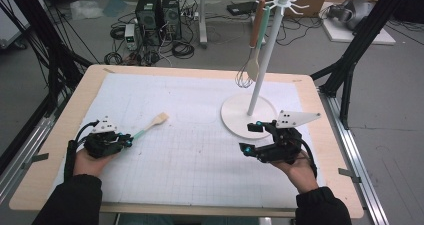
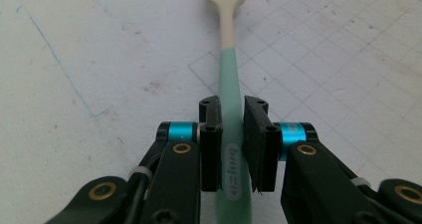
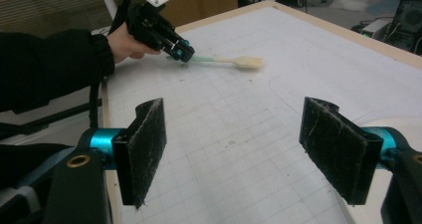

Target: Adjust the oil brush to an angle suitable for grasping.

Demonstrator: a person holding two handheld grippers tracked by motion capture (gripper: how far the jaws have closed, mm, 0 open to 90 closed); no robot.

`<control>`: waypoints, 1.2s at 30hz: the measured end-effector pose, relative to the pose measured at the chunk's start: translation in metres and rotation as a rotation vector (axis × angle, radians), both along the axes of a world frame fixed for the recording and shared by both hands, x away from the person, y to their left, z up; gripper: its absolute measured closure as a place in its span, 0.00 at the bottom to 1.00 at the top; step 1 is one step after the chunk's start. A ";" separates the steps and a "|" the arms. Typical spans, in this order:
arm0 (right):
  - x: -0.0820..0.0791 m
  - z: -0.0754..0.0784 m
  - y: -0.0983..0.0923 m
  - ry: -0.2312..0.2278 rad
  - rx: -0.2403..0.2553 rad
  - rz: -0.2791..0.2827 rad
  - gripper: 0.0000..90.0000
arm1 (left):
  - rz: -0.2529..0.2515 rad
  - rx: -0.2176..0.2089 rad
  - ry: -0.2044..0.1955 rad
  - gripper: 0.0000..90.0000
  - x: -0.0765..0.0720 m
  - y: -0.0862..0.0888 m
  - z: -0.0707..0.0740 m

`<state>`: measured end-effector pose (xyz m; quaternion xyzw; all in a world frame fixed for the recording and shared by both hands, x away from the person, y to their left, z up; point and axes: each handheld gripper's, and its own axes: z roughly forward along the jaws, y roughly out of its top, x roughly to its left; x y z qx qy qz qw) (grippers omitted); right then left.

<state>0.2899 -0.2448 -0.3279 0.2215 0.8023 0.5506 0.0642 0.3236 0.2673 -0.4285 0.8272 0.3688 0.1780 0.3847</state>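
Note:
A small spatula [image 1: 150,125] with a mint-green handle and cream blade lies on the white gridded mat, blade toward the far right. My left gripper [image 1: 128,141] is shut on its green handle [image 2: 230,114], both pads pressed against it. In the right gripper view the spatula [image 3: 234,60] sticks out from that left gripper [image 3: 182,51]. My right gripper [image 1: 251,137] hovers near the round base [image 1: 235,116] of a white utensil stand; its pads [image 3: 149,149] are wide apart with nothing between them.
The stand's pole [image 1: 265,55] rises at the back right, with a whisk [image 1: 245,75] and a brown-handled spatula [image 1: 256,40] hanging from its hooks. The wooden table edge [image 1: 60,130] frames the mat. Computers and cables lie on the floor behind.

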 end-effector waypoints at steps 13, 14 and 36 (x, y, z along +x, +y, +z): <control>0.001 -0.001 0.003 0.002 -0.021 0.012 0.28 | -0.091 -0.007 -0.013 0.87 -0.006 -0.015 0.013; 0.002 -0.002 0.004 0.001 -0.021 0.013 0.28 | -0.098 -0.007 -0.013 0.87 -0.006 -0.016 0.013; 0.012 -0.004 0.034 0.027 -0.076 0.084 0.28 | -0.204 -0.030 -0.037 0.87 -0.021 -0.036 0.031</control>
